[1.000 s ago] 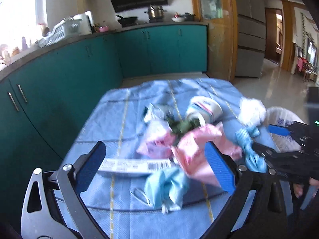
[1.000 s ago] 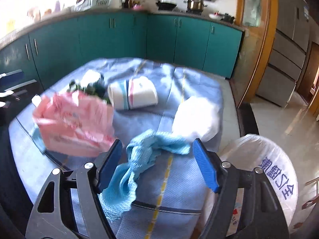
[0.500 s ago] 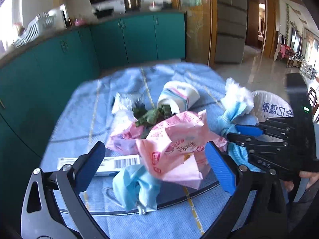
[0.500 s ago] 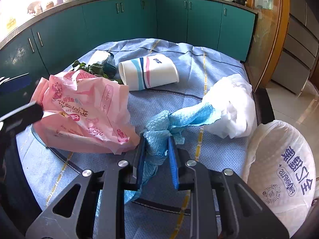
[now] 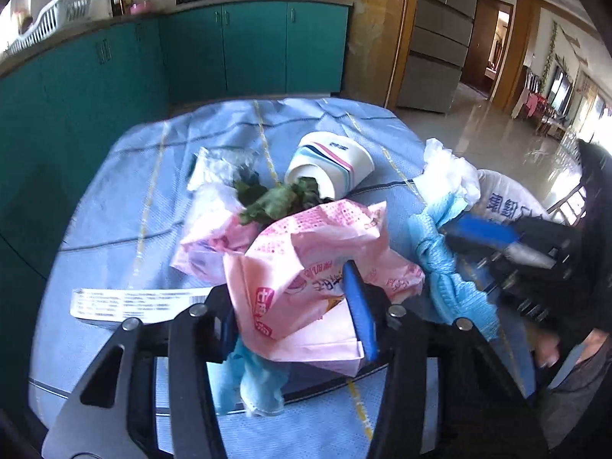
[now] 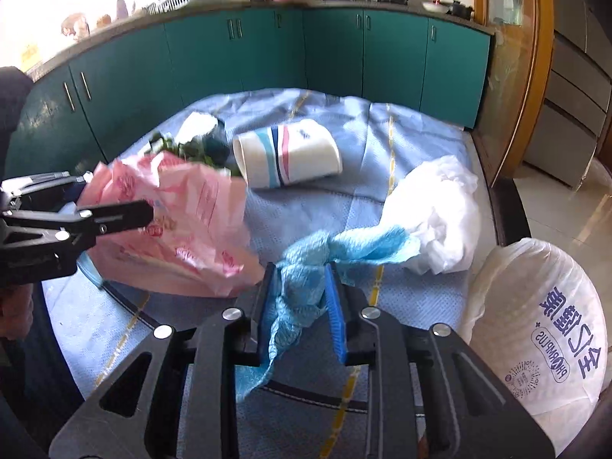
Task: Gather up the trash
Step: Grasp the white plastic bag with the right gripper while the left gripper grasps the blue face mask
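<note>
Two grips noted. The left gripper (image 5: 294, 306) is closing on the pink bag (image 5: 306, 279); the right gripper (image 6: 302, 306), easing open, pinches the blue cloth (image 6: 306, 287). The white sack (image 6: 543, 321) waits at three o'clock. Advise firm pinches before lifting.

Bare cloth (image 6: 420, 141) behind paper cup (image 6: 290, 155)

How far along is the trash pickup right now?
Done: nothing visibly bagged yet. In hand: the left tool is closing on the pink bag; the right tool pinches the blue rag, jaws easing open. Left on the table: cup, greens, white wad, label strip.
</note>
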Demonstrator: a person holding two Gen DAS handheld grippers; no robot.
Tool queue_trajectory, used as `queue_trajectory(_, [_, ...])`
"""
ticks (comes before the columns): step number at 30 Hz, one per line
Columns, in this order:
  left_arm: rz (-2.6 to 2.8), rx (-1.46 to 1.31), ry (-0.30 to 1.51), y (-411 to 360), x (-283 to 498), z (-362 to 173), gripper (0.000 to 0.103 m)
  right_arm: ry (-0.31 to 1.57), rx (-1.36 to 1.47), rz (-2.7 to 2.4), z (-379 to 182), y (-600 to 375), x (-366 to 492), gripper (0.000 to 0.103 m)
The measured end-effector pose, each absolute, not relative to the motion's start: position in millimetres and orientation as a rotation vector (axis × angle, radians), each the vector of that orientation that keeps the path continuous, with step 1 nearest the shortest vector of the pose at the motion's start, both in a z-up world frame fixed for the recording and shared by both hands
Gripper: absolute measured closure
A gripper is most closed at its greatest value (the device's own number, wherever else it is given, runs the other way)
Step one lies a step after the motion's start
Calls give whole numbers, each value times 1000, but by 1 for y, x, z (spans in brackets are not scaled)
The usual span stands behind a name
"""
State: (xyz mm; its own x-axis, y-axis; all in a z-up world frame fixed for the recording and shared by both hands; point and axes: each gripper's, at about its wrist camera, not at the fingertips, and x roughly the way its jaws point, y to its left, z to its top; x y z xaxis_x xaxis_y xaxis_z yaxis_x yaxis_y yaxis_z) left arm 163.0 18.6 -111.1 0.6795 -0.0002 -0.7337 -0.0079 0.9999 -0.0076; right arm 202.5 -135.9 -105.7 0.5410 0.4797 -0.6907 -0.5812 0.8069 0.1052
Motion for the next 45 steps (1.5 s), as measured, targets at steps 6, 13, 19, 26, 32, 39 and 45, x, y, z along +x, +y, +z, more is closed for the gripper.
queue_trajectory(6, [30, 32, 808, 22, 154, -106, 48, 700, 104, 428, -88, -195, 230, 36])
queue_trajectory(13, [75, 46, 722, 29, 138, -84, 17, 889, 140, 324, -124, -174, 308, 36])
queue_trajectory(19, [150, 73, 698, 56, 115, -71, 12, 911, 104, 356, -133, -148, 308, 64])
queue_trajectory(26, [61, 92, 821, 64, 92, -108, 10, 732, 132, 332, -109, -158, 279, 65])
queue_trajectory(32, [21, 30, 849, 56, 107, -129, 10, 719, 189, 353, -105, -170, 267, 65])
queue_trajectory(39, [34, 9, 844, 49, 126, -139, 24, 715, 124, 351, -104, -161, 256, 65])
queue_trajectory(45, [38, 1, 850, 54, 123, -135, 61, 713, 73, 354, -105, -150, 253, 65])
